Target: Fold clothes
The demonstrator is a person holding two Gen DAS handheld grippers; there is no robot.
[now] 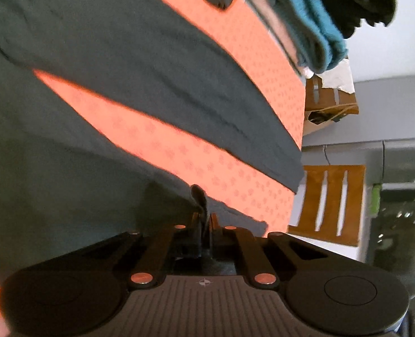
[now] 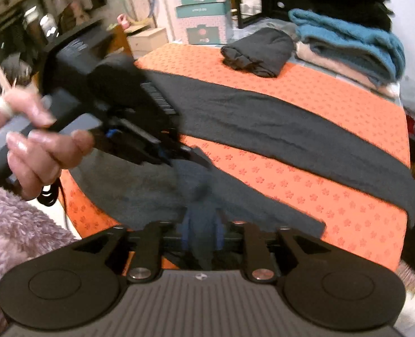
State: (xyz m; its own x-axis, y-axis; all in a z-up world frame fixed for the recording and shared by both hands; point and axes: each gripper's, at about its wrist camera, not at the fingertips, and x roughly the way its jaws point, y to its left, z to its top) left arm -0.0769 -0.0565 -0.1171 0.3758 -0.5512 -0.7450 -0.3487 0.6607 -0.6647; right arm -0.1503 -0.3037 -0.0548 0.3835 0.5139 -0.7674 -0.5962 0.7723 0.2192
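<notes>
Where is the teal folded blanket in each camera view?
Left wrist view: teal blanket at the top right, tilted, past the orange mat.
Right wrist view: teal blanket at the upper right, topping a folded stack.
Shared landmark: the orange flower-print mat under the dark garment.

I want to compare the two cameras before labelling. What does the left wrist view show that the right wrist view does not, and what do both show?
Only the left wrist view: the left gripper with jaws shut on a pinch of the dark garment, and brown slotted cardboard beyond the table edge.

Only the right wrist view: a hand holding the left gripper from outside, a rolled dark garment, stacked boxes, and a fuzzy sleeve.

Both: the orange flower-print cover, the long dark garment spread across it, and the folded teal knit.
</notes>
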